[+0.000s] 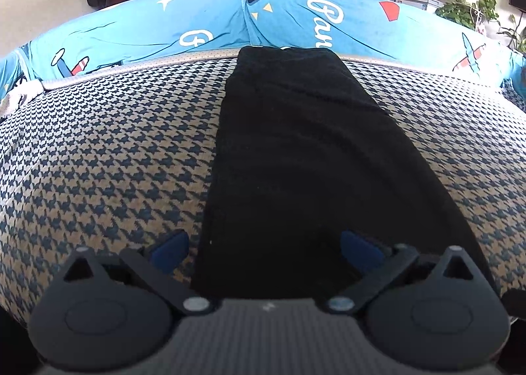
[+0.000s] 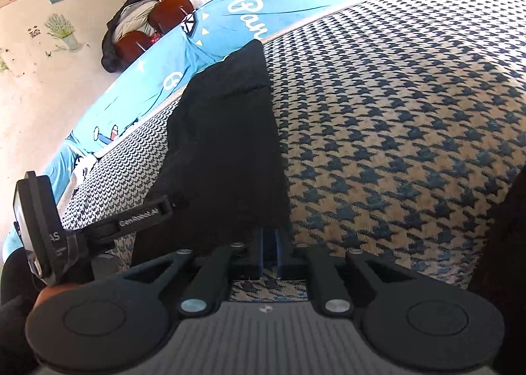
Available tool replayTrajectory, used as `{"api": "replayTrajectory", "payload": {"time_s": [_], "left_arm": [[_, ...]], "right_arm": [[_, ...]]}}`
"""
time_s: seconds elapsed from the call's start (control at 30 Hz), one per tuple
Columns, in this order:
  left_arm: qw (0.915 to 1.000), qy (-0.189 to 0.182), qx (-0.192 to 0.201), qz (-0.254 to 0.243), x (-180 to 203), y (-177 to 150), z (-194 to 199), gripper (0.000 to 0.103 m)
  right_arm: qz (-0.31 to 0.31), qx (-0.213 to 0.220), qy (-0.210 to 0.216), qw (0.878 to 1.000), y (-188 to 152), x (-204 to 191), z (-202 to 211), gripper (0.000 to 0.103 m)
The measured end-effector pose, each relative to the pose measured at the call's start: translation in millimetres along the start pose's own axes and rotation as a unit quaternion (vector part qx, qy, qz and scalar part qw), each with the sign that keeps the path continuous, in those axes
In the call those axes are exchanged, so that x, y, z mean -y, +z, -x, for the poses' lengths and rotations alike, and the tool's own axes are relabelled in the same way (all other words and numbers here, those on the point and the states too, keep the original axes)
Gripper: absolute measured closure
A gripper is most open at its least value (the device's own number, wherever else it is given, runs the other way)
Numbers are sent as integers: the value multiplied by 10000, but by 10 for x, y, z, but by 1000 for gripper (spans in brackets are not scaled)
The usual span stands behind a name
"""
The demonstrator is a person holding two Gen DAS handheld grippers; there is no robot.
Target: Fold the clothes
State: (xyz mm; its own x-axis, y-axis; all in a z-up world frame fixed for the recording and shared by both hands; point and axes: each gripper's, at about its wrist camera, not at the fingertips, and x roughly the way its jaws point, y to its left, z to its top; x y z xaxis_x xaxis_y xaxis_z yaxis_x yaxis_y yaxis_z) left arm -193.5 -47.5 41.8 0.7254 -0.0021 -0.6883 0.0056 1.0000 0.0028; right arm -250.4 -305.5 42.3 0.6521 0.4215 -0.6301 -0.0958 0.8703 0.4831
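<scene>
Black garment (image 1: 296, 151) lies on the houndstooth sofa cover (image 1: 108, 151) as a long narrow strip, running from bottom centre of the left wrist view up to the blue cartoon-print backrest (image 1: 138, 30) at top. Looks already folded lengthwise: edges fairly straight, surface mostly flat w/ a few soft ridges. So the narrowing folds seem done; what's prob. left is folding the strip end to end, maybe twice, then tidying.

Left gripper (image 1: 264, 246): jaws spread wide, blue pads either side of the near end of the strip, nothing pinched. One pad sits over the sofa cover at lower left, the other over black cloth at lower right. Released, hovering at the hem.

Right gripper (image 2: 270, 240): jaws nearly closed, blue pads close together at bottom centre of the right wrist view, right at the garment's near right corner. Can't tell for sure if fabric is caught between them; the black edge sits just above the tips & the pads' gap is dark.

In the right wrist view the left gripper shows at lower left, its finger reaching onto the cloth.
</scene>
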Motion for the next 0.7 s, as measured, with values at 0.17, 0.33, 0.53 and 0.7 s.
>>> {"api": "replayTrajectory", "payload": {"time_s": [0.17, 0.33, 0.53, 0.7], "left_arm": [[10000, -15, -3, -26, 22, -39, -26, 0], [10000, -18, 36, -34, 20, -71, -28, 0], [10000, -27, 64, -33, 30, -93, -13, 0], [10000, -7, 60, -30, 50, -91, -8, 0]], "right_arm": [[-54, -34, 79, 9999, 8, -16, -43, 82], [-173, -114, 70, 9998, 22, -9, -96, 73], [-296, -124, -93, 9994, 37, 23, -151, 58], [-419, -201, -194, 9987, 53, 75, -195, 54]]}}
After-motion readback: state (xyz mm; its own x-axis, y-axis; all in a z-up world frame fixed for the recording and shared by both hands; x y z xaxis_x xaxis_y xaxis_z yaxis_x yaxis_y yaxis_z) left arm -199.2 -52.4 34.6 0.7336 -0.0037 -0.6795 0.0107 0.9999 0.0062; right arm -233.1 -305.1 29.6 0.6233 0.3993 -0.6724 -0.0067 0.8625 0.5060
